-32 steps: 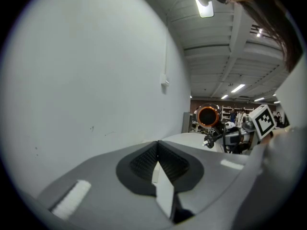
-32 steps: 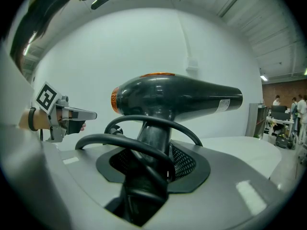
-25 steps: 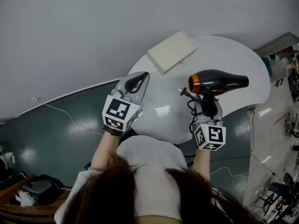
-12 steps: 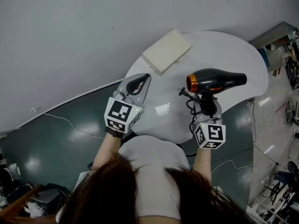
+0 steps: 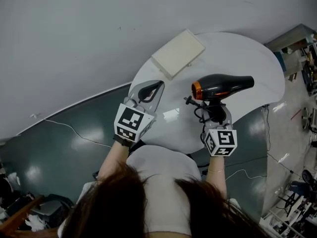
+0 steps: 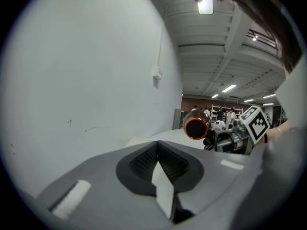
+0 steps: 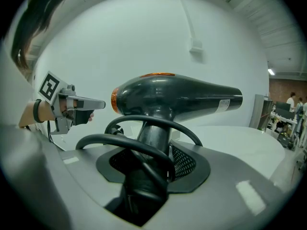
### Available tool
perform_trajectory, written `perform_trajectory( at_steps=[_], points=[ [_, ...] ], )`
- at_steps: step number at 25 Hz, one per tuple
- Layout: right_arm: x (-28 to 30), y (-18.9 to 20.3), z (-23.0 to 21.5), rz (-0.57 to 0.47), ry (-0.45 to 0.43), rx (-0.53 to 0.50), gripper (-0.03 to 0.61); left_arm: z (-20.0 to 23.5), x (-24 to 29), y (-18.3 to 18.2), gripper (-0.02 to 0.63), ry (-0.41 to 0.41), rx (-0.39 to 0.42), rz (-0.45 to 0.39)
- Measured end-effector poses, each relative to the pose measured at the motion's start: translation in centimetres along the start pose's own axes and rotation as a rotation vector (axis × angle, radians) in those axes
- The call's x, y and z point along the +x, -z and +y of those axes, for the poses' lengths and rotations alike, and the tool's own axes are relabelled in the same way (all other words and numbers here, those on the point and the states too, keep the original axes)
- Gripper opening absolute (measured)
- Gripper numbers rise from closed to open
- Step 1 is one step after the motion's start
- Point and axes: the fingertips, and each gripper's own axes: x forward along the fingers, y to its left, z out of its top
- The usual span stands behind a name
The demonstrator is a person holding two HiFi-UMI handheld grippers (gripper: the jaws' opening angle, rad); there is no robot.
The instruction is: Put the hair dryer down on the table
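Observation:
A black hair dryer [image 5: 223, 86] with an orange rear ring hangs over the round white table [image 5: 242, 51], barrel level and nozzle pointing right. My right gripper [image 5: 216, 114] is shut on its handle from below. In the right gripper view the handle [image 7: 152, 137] rises between the jaws, with the black cord [image 7: 144, 123] looped around it. My left gripper [image 5: 148, 89] hovers over the table's left edge, shut and holding nothing. From the left gripper view [image 6: 157, 145] I see the hair dryer's orange end [image 6: 195, 127] ahead on the right.
A flat cream box [image 5: 178, 53] lies at the table's far left. A white wall runs behind the table. The dark green floor [image 5: 59, 148] surrounds it, with thin cables across it. Shelves and clutter stand at the right edge [image 5: 302, 48].
The hair dryer and my right gripper have shifted a little to the left. My left gripper has drifted slightly right.

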Motion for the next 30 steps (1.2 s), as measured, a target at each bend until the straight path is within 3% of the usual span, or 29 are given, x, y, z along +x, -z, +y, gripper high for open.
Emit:
perform_trajectory(
  at_steps=[15,30],
  points=[
    [4.6,8.5,1.6,0.211,-0.08,0.011,0.181,-1.1,0.9,3.0,0.057,0.032,-0.017,0.025],
    [8.4,13.7,2.5,0.342,-0.128,0.008,0.181,-2.2,2.7,6.0,0.057,0.061,-0.064,0.084]
  ],
)
